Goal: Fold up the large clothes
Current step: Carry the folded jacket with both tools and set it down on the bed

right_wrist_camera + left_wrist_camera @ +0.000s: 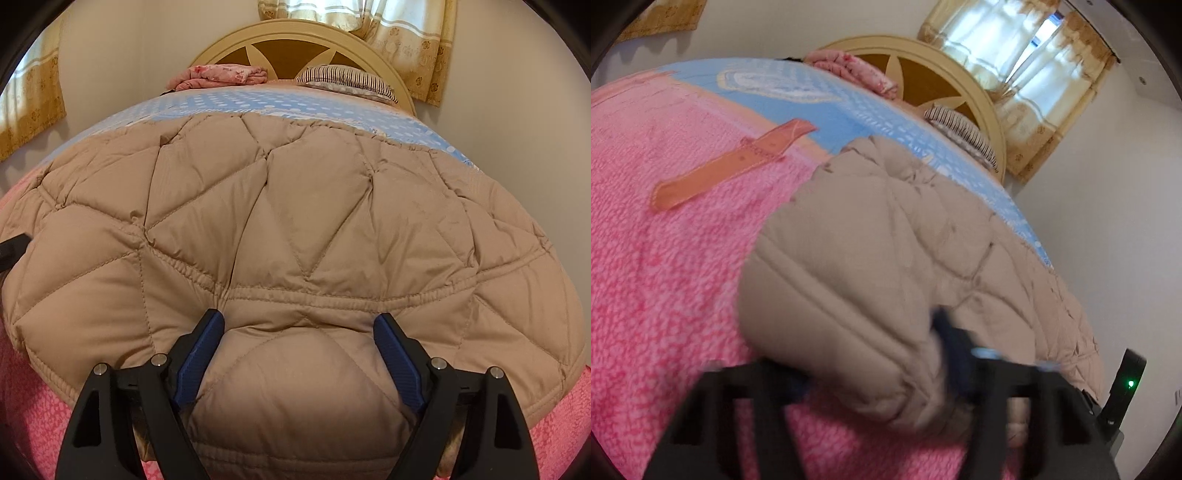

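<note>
A bedroom with pale walls holds a bed whose round cream headboard [295, 40] stands at the far end; everything below is placed from that headboard. Right against it lie one folded pink floral cloth [221, 75] and one striped pillow [347, 79]. Further from it, a blue dotted sheet [258, 103] gives way to a pink fleece blanket [665, 240].

One beige quilted jacket [295, 206] is spread flat across the bed's near half, well away from the headboard, likely laid out so its edges can be reached for folding.

The right gripper [299, 325] stands wide, its two blue pads either side of a puffy bulge at the jacket's elastic band; whether they press it I cannot tell. It looks poised to take that hem.

The left gripper [886, 354] is blurred; its jaws stand narrow, with a fold of the jacket's edge bunched between them, apparently pinched for lifting.
</note>
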The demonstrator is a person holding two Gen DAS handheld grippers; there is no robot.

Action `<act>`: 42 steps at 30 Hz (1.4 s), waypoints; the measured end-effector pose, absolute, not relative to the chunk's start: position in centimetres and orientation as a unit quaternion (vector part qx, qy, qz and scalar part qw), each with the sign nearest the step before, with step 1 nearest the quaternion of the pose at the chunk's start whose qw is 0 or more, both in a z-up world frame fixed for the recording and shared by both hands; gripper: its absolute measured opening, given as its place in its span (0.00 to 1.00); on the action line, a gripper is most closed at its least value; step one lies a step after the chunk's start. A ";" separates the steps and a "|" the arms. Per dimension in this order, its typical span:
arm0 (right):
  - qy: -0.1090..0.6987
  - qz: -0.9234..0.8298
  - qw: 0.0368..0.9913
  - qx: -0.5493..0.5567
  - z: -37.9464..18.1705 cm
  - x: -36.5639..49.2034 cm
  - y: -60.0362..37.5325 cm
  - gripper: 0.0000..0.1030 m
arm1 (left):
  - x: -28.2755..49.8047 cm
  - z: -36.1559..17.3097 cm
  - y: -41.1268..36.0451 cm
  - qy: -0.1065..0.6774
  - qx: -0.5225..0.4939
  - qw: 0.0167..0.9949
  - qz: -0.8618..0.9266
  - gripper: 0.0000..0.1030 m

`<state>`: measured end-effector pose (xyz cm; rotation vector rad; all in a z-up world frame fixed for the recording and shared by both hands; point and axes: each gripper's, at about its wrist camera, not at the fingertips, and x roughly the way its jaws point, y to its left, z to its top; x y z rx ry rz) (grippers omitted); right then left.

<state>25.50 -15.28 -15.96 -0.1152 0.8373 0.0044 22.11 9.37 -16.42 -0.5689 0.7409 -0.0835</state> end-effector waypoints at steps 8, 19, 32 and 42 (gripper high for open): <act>0.411 0.024 0.911 -0.023 -15.5 25.6 -14.9 0.81 | 20.1 -9.2 9.3 0.273 -0.237 0.926 -0.108 0.14; 0.371 0.178 0.910 0.050 -15.0 22.5 -6.1 0.81 | 17.4 0.8 4.2 0.196 -0.014 0.973 -0.119 0.13; 0.304 0.169 0.913 0.212 -13.4 14.2 -21.6 0.81 | 18.4 -1.3 -10.4 0.156 0.170 0.918 -0.322 0.13; 0.275 0.051 0.908 0.311 -14.3 12.5 -31.2 0.81 | 14.5 -9.0 -13.2 0.151 0.308 0.853 -0.394 0.17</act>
